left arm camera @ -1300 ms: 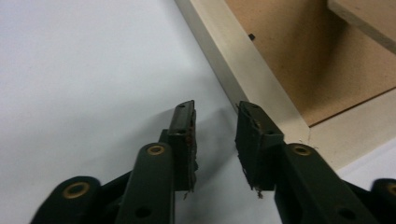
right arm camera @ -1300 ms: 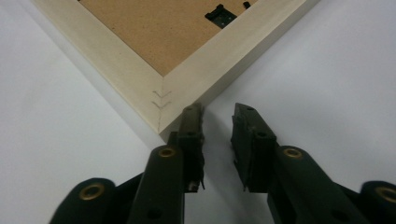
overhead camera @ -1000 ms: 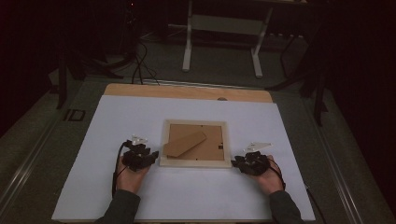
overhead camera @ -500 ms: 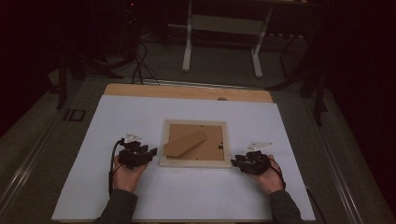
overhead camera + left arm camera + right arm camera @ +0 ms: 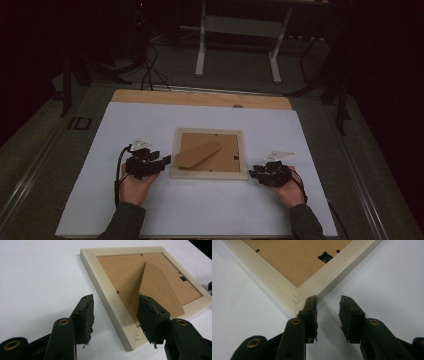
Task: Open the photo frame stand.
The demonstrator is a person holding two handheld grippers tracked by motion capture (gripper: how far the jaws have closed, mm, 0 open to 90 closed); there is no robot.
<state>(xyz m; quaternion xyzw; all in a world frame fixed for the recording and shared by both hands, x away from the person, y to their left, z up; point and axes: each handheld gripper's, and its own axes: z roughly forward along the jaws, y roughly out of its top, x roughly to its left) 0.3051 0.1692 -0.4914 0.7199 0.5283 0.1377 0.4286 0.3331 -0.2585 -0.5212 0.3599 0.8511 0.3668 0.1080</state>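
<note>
A pale wooden picture frame [image 5: 209, 174] lies face down on the white table top, its brown backing [image 5: 227, 147] and folded easel stand [image 5: 197, 153] facing up. My left gripper [image 5: 162, 162] is at the frame's near left corner. In the left gripper view its jaws [image 5: 116, 301] straddle the frame's rail [image 5: 100, 280] without pressing on it, and they have just been opening. My right gripper [image 5: 254, 173] sits just off the near right corner. Its jaws [image 5: 328, 300] stand open over bare table beside the corner [image 5: 274, 280], having just opened slightly.
The white sheet [image 5: 150, 125] covers the table, with a strip of bare wood [image 5: 200, 97] along the far edge. Beyond it, on the dark floor, stand a white table base [image 5: 200, 55] and cables [image 5: 150, 70].
My left gripper has lifted a little and drawn slightly back from the frame's left edge, with its jaws wider. The right hand has stayed put.
</note>
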